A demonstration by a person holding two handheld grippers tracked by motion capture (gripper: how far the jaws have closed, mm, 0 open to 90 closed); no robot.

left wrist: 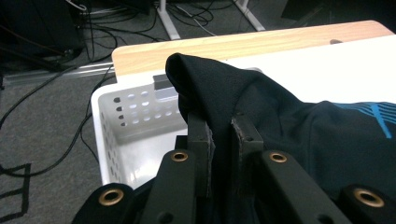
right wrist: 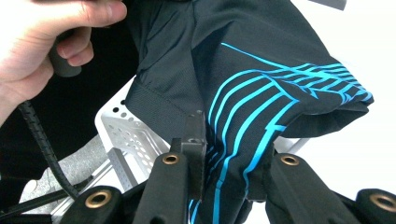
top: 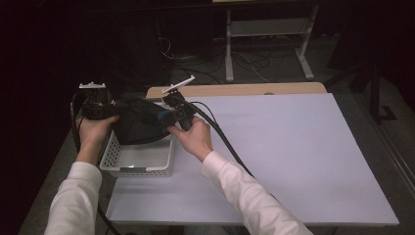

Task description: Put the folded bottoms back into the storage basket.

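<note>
Here the white perforated basket (top: 138,161) at the near-left corner of the white table top (top: 293,147) serves as the landmark: a black sports garment with blue line print (top: 139,125) hangs stretched above its far half, off the basket floor, which looks bare. On the basket's left side, the left gripper (top: 96,105) has its jaws drawn narrow on a bunched black fold of the garment (left wrist: 219,93), cloth pinched between the pads. On the basket's right side, the right gripper (top: 175,111) has its jaws closed on the printed part of the garment (right wrist: 261,93), fabric running down between them. The cloth looks thin, light and limp, probably a smooth synthetic knit, so it should sag and fold wherever it is unsupported and may slide in a shallow pinch. The ribbed hem (right wrist: 154,105) or a doubled fold seems the surest place to hold, since a single layer could slip free.
</note>
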